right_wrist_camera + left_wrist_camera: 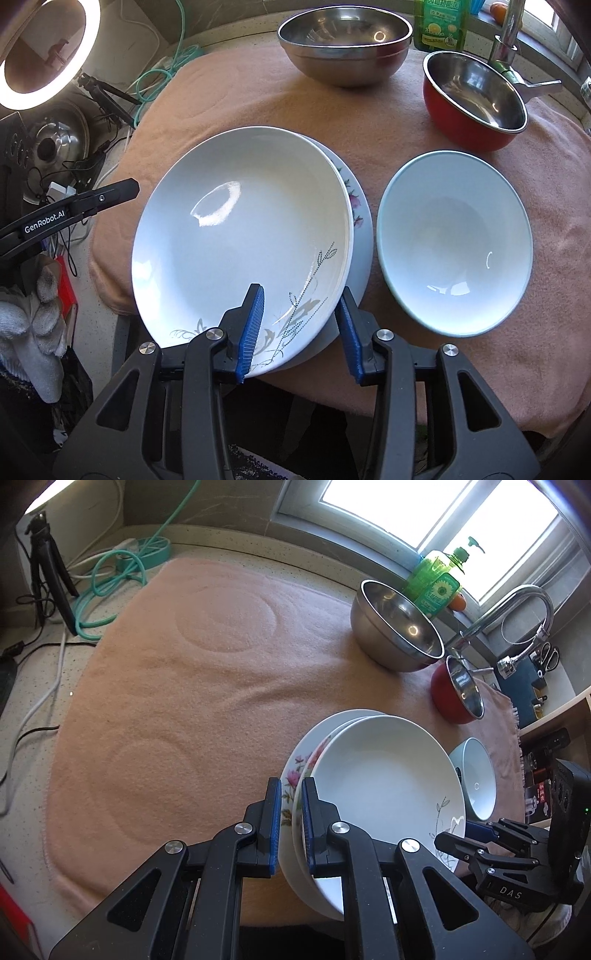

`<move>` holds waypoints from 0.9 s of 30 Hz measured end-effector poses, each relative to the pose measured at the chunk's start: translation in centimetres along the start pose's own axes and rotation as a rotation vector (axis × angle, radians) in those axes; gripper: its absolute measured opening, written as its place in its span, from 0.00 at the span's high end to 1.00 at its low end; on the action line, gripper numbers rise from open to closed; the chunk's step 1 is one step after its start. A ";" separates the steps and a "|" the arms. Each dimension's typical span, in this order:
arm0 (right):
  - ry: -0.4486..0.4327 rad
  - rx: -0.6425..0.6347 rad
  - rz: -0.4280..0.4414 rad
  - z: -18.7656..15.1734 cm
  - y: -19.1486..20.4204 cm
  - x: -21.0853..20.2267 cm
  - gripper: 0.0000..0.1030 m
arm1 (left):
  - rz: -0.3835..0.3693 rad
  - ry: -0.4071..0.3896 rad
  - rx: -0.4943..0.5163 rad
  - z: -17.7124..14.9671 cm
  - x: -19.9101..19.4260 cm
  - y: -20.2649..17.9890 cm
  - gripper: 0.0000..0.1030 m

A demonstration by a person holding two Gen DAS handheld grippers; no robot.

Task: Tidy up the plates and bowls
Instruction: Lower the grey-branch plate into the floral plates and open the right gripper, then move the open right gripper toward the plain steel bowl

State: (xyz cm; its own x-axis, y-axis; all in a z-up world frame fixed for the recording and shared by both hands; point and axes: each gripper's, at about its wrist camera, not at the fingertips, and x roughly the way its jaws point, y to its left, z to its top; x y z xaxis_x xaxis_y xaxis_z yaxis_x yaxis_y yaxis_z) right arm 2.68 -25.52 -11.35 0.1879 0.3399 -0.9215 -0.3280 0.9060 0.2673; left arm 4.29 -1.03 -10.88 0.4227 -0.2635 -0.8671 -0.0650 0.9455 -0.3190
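Plates [240, 229] sat stacked on the pink towel [166, 686], bowls alongside. Left hand-held gripper [291, 827] pinched both rims tight; right hand-held gripper [301, 332] stood part-open, straddling the top plate's edge, pads clear. Stacking step looked finished; next, probably the pale blue bowl [454, 240]

Home kitchen, tap [517, 605], dish soap bottle [436, 583], speckled countertop [229, 541]
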 end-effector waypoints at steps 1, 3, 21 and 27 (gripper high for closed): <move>-0.002 0.004 0.004 -0.1 -0.1 -0.2 0.60 | 0.005 -0.004 0.008 0.1 -0.2 -0.1 0.91; -0.005 0.014 0.014 -0.4 -0.1 -0.7 0.60 | 0.005 -0.011 0.023 0.4 -0.7 -0.4 0.91; -0.237 0.201 0.138 2.7 -0.8 -8.0 0.59 | -0.081 -0.013 0.108 6.7 -1.1 -2.5 0.81; -0.283 0.296 0.137 4.9 -1.6 -8.3 0.59 | -0.134 -0.015 0.161 11.1 0.0 -3.5 0.81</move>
State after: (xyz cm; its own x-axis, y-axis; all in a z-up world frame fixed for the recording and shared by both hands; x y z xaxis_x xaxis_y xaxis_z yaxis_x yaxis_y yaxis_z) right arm 6.20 -28.58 -2.80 0.4211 0.4805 -0.7693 -0.0956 0.8670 0.4891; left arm 14.60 -2.25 -5.51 0.4309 -0.3873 -0.8151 0.1373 0.9209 -0.3649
